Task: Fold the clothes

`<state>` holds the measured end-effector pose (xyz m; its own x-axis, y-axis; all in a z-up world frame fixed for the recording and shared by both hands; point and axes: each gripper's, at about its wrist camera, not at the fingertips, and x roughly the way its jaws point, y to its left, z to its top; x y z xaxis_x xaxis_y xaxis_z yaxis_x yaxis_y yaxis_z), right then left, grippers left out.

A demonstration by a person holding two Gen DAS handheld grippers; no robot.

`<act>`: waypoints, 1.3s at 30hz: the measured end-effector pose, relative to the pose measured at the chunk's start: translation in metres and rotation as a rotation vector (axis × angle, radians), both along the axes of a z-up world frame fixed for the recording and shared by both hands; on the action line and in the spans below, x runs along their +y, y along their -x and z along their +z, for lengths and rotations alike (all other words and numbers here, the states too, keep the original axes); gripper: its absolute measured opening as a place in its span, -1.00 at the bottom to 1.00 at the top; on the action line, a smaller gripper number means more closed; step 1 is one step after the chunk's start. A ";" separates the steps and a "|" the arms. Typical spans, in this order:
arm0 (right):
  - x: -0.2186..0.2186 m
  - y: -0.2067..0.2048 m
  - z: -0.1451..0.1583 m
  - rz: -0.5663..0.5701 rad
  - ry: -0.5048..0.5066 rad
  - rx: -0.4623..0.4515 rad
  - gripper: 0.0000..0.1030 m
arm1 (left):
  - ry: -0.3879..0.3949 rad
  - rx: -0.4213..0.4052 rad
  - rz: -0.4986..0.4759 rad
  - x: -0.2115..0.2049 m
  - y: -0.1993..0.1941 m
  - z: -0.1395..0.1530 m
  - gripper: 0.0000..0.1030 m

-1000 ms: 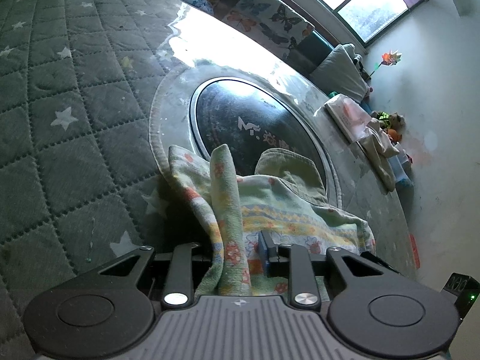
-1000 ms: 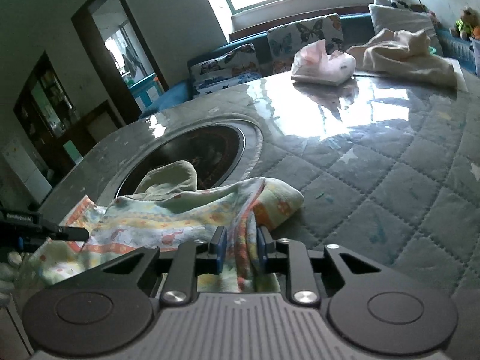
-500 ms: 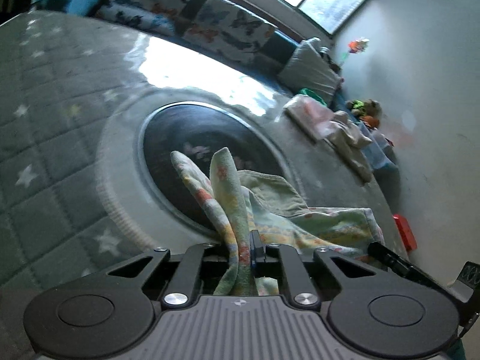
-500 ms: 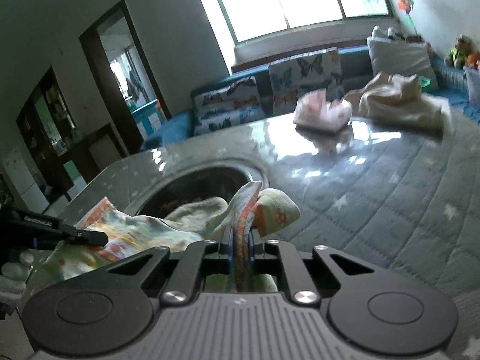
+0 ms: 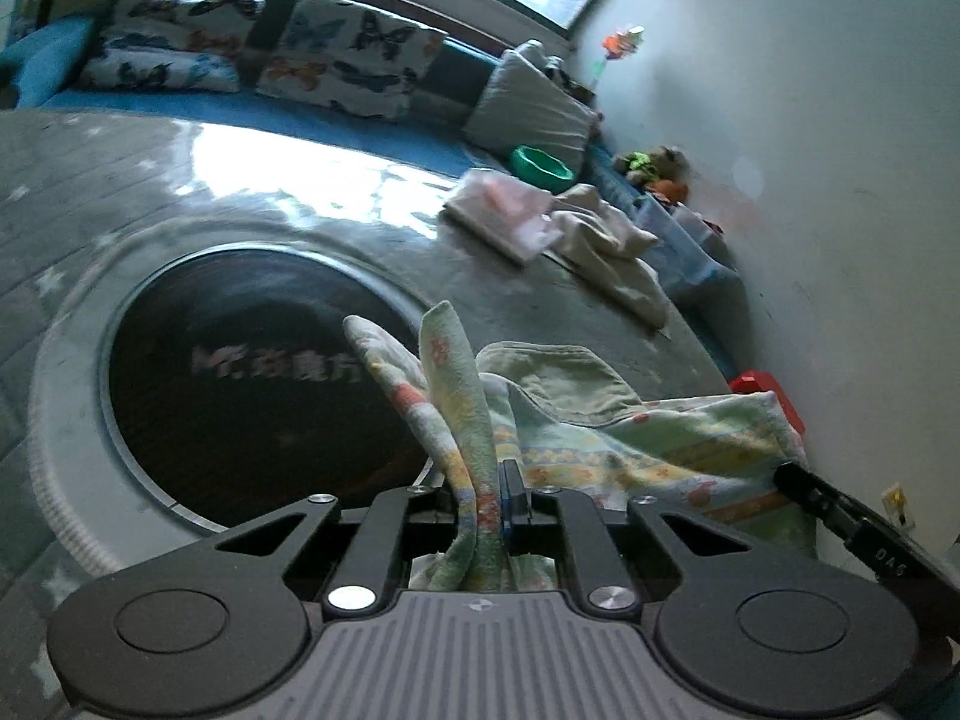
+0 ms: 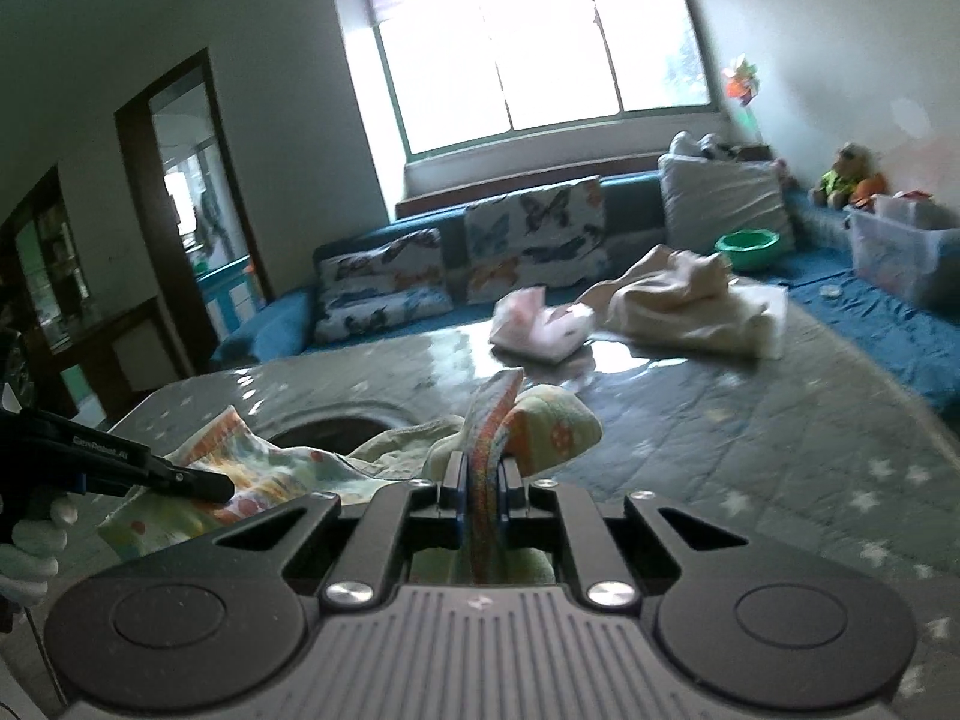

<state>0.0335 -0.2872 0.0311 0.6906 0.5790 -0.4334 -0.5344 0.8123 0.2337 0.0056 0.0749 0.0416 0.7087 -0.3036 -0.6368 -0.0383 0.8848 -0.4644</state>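
Observation:
A small patterned garment (image 5: 648, 444), pale green and yellow with orange marks, hangs between my two grippers above the table. My left gripper (image 5: 489, 495) is shut on one bunched edge of it, which sticks up between the jaws. My right gripper (image 6: 483, 480) is shut on the other edge; the garment (image 6: 270, 474) stretches from there to the left. The left gripper also shows in the right wrist view (image 6: 186, 483), and the right gripper shows at the right edge of the left wrist view (image 5: 792, 480).
The table has a grey quilted star cover (image 6: 750, 438) and a round dark inset (image 5: 252, 384). At its far side lie a folded pink cloth (image 6: 540, 330) and a cream pile (image 6: 684, 300). Beyond it is a blue sofa with cushions (image 6: 528, 234).
The left gripper has closed on the garment's edge. Both grippers have lifted the garment off the table, and both views have tilted up toward the room.

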 end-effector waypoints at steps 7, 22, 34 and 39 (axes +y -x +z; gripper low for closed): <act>-0.022 0.003 0.009 -0.066 0.006 -0.033 -0.84 | -0.035 -0.011 -0.067 -0.030 -0.025 0.010 -0.78; -0.056 0.005 0.020 -0.173 0.006 -0.083 -0.84 | -0.124 -0.041 -0.160 -0.080 -0.055 0.024 -0.78; -0.070 0.012 0.024 -0.225 0.025 -0.107 -0.84 | -0.202 -0.072 -0.208 -0.111 -0.063 0.029 -0.77; -0.072 0.017 0.026 -0.240 0.030 -0.119 -0.84 | -0.236 -0.090 -0.220 -0.120 -0.065 0.032 -0.77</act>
<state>0.0167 -0.3592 0.0570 0.8538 0.3808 -0.3550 -0.3480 0.9246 0.1548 0.0701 -0.0451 0.0739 0.6987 -0.3075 -0.6459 0.1977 0.9507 -0.2388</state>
